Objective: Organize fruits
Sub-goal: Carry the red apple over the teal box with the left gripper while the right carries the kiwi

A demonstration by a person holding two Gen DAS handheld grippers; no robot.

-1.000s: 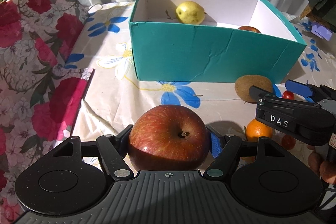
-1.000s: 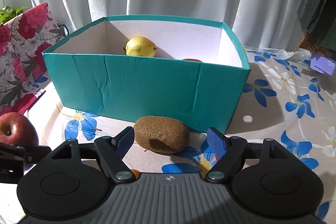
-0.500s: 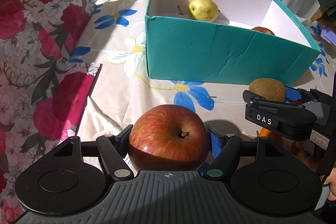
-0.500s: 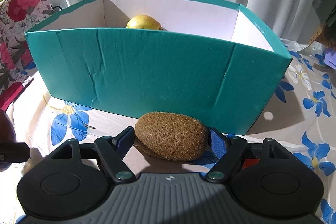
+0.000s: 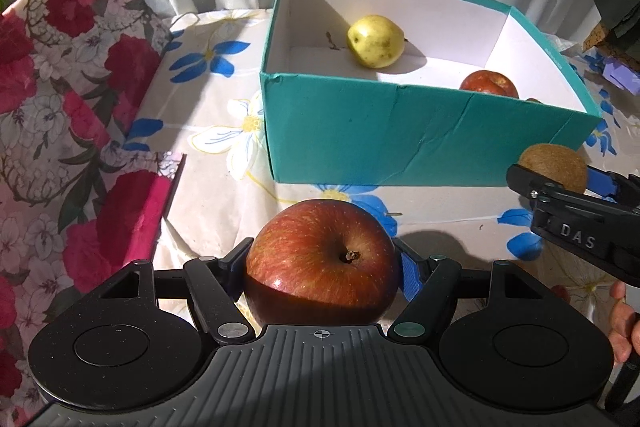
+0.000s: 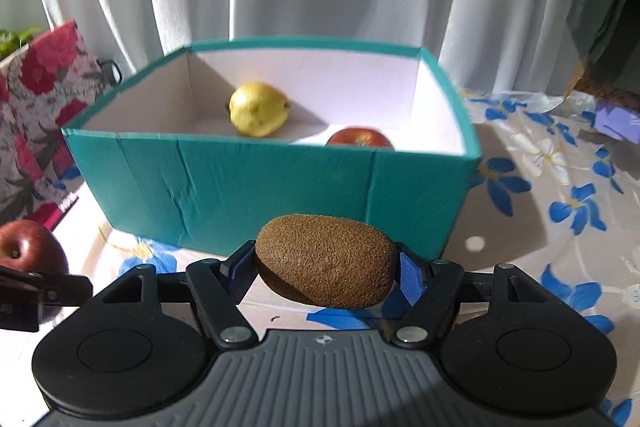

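A big red apple (image 5: pixel 320 259) sits between the pads of my left gripper (image 5: pixel 322 269), which is shut on it above the flowered tablecloth, short of the teal box (image 5: pixel 400 135). My right gripper (image 6: pixel 326 267) has a brown kiwi (image 6: pixel 326 261) between its blue pads; the jaws are closing on it and it hangs clear of the cloth in front of the box (image 6: pixel 240 187). In the left wrist view the kiwi (image 5: pixel 554 165) shows at the right edge. Inside the box lie a yellow pear (image 5: pixel 376 41) and a smaller red apple (image 5: pixel 488 83).
A pink floral bag (image 5: pixel 60 107) stands along the left side of the table. White curtains hang behind the box. A small purple object (image 6: pixel 618 121) and dark boxes sit at the far right. A person's hand (image 5: pixel 622 323) holds the right gripper.
The right gripper's pads closed on the kiwi and raised it off the cloth. Both views rose, so more of the box's inside shows. The left gripper kept its hold on the apple.
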